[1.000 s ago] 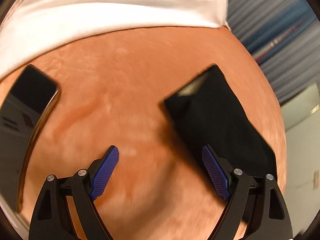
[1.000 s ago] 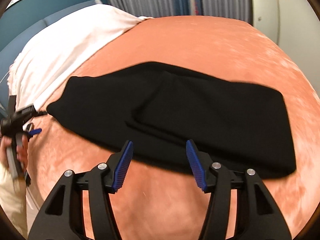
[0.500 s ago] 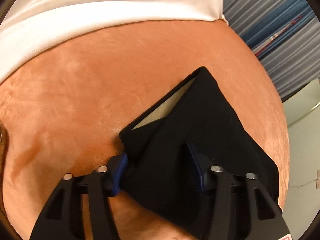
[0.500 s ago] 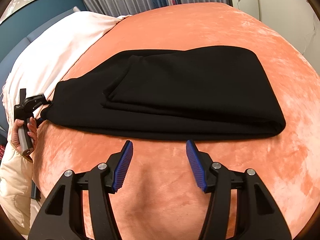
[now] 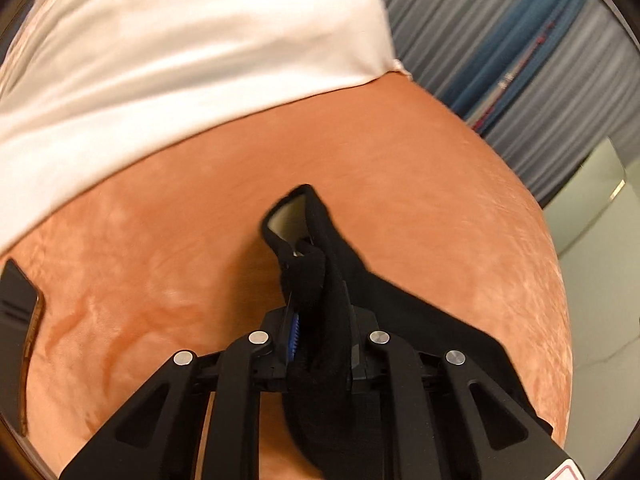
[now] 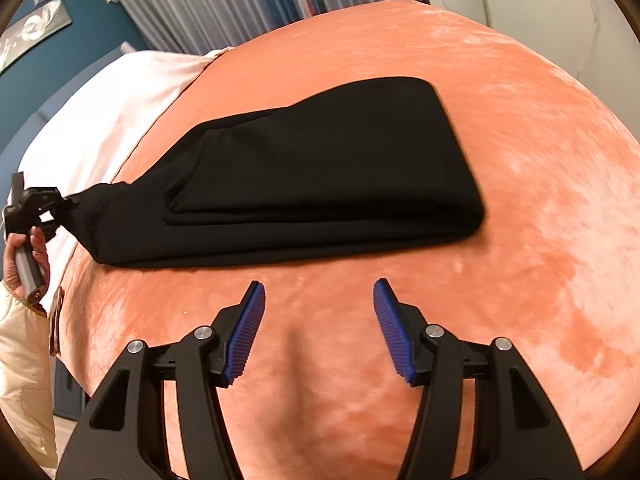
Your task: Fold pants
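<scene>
The black pants (image 6: 320,176) lie folded lengthwise on the orange bedspread (image 6: 520,200), one layer stacked on another. My left gripper (image 5: 316,320) is shut on the bunched end of the pants (image 5: 320,280), whose pale inner lining shows at the tip. In the right wrist view it (image 6: 60,204) pinches the narrow left end of the cloth and pulls it taut. My right gripper (image 6: 318,320) is open and empty, a little in front of the near edge of the pants, above bare bedspread.
A white sheet (image 5: 160,60) covers the bed beyond the orange bedspread (image 5: 160,260). A dark phone (image 5: 16,340) lies at the left edge of the bed. Curtains (image 6: 200,0) and a wall stand behind the bed.
My left gripper slid onto the end of the pants and shut on it, lifting the cloth. My right gripper drew back from the pants and stayed open.
</scene>
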Demonstrator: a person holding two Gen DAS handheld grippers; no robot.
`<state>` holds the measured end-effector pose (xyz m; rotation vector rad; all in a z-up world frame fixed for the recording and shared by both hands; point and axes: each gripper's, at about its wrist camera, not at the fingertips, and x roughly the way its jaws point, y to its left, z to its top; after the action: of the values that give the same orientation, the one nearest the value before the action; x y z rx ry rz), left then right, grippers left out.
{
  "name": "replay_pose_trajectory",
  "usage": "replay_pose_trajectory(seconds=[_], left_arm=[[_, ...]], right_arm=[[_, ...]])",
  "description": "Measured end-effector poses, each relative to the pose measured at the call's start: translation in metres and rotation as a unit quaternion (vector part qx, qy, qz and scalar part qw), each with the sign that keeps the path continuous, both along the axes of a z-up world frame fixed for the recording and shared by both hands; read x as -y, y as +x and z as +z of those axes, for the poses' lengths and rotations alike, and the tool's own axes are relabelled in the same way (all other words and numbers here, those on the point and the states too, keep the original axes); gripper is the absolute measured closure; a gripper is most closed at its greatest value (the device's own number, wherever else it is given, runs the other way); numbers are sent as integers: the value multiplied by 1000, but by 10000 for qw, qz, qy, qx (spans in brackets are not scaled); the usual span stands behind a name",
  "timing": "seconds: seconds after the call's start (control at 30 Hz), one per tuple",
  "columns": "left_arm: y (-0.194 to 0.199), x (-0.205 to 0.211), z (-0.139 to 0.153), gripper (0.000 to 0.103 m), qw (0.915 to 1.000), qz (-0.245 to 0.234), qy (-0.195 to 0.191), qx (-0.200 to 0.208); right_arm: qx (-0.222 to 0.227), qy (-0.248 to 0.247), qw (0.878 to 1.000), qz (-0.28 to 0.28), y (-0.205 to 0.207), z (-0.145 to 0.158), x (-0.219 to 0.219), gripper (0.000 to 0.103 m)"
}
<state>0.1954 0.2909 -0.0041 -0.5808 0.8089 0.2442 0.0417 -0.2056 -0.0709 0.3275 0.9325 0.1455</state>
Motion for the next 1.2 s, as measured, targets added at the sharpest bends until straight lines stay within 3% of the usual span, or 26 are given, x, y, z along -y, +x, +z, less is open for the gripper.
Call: replay_pose_trajectory(seconds=[0.13,0.27,0.33,0.43,0.57,0.6,0.63,0.67,0.77,0.87,0.9,0.97,1.03,1.2], left_arm=[[-12,16,11,90,9999,-70,73,47],[-15,15,5,90,10000,41,47,-42],[-16,9,0,90,9998,127,43,-140],[-17,1,-4,90,9995,112,108,-259],[-15,-6,-9,89,9989,5,255,-405],[-15,-8,-11,89,9986,-25,300,-446],[-14,-9,-12,88,9983,-44,340,-473],[-13,-10,-14,88,9981,-60,370,-493],[-13,-12,-19,88,9979,-128,397,-494],[-14,-9,-18,88,9980,-178,440,-413],[-14,-5,-16,88,9979,-199,480,-377],[-16,2,-12,88,9978,-259,509,-329],[-18,11,-7,88,9973,-374,566,-296],[-20,28,4,88,9969,-440,617,-225]], right_arm=[[-7,79,10000,-36,3,4,11,48],[277,-265,9967,714,30,29,-30,46],[429,-703,9882,1292,48,38,-74,30],[673,-1728,9644,1886,72,33,-147,30],[572,-2476,9403,2263,104,3,-210,31],[517,-2651,9362,2248,110,-4,-217,33],[466,-2782,9333,2224,116,-13,-221,42],[442,-2704,9358,2218,120,-18,-221,48],[545,-2516,9472,1911,123,-6,-221,80],[521,-2185,9521,2075,127,-3,-224,81],[335,-2210,9507,2152,133,-13,-226,76],[449,-2208,9513,2102,130,-13,-222,70],[499,-2148,9540,2030,121,-4,-219,55],[637,-2247,9536,1901,107,19,-206,55]])
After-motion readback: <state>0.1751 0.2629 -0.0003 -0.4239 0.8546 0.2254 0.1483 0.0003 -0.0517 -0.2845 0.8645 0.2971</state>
